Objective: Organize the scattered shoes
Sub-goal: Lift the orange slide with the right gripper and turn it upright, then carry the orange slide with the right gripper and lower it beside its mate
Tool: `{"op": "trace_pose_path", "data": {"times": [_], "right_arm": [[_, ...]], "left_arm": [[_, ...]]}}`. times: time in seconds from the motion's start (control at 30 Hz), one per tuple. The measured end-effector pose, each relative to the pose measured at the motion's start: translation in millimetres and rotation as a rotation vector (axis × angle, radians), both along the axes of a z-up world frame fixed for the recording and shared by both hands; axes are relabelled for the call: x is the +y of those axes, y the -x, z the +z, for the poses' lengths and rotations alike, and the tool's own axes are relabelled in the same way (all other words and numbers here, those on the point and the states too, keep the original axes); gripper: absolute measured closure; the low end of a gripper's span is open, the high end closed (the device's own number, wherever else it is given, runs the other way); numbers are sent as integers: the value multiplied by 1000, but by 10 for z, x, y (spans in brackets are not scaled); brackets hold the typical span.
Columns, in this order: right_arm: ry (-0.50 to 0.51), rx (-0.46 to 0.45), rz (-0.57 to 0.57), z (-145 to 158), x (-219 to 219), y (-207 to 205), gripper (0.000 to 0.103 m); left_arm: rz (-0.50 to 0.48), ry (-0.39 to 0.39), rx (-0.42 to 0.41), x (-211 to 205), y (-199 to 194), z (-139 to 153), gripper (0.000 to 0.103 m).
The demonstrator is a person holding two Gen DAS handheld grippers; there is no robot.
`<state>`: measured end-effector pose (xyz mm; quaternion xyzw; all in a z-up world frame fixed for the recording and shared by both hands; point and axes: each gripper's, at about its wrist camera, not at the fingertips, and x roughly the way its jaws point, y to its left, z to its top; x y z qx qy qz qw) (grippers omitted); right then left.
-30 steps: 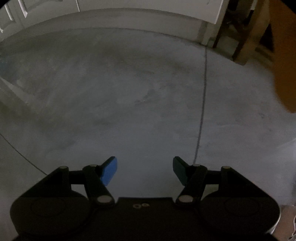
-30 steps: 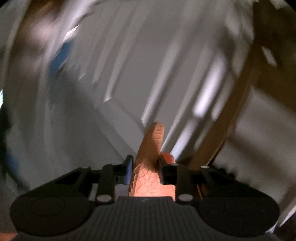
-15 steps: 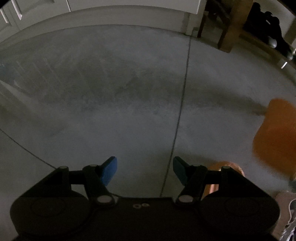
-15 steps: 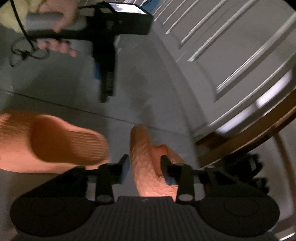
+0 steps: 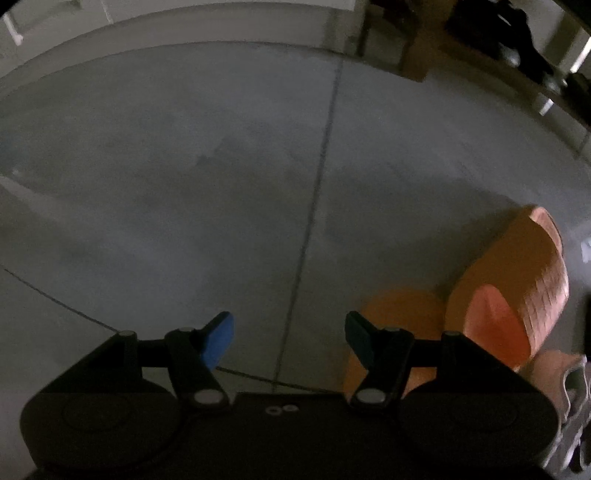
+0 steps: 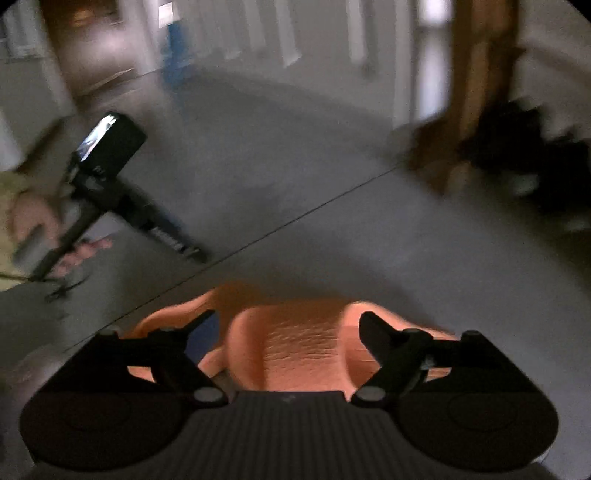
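Note:
An orange slipper (image 6: pixel 295 347) lies on the grey floor just below my right gripper (image 6: pixel 286 325), whose fingers stand wide apart and hold nothing. In the left wrist view two orange slippers lie side by side at the lower right: one (image 5: pixel 517 291) further out, the other (image 5: pixel 399 317) partly behind my right finger. My left gripper (image 5: pixel 290 332) is open and empty over bare floor, left of the slippers. It also shows in the right wrist view (image 6: pixel 188 251), held in a hand.
A grey sneaker (image 5: pixel 576 406) lies at the far right edge. A wooden furniture leg (image 6: pixel 476 85) stands at the back right with dark shoes (image 6: pixel 524 158) beside it. White panelled doors (image 6: pixel 295 33) run along the back. Floor seams cross the concrete.
My right gripper has opened and let go of the orange slipper, which now lies on the floor beside the other one. My left gripper has shifted a little; it stays open.

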<state>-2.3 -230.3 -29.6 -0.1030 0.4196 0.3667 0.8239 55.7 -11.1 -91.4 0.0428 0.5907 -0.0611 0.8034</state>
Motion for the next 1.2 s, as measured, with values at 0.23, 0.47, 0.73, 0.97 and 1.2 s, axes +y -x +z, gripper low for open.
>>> {"op": "trace_pose_path", "data": {"times": [0.23,0.47,0.73,0.97,1.2], "right_arm": [[-36,63,-29,-282,-70,-50,18],[-4,56,-77,-297,-44,29,18],[275,-414,-316,-236,692,963,16],[567,-591,-295,-579,1404,1273,16],[612,-578,-395,-562,1415,1027,16]], "left_arm": [[-96,-47,78,-224,229,16,36],[-126,-11,131,-293,530,127,36],[-87,-53,121,-14,435,184,36],[-105,-44,97,125,220,261,36],[-163,-30,87,248,188,298,36]]}}
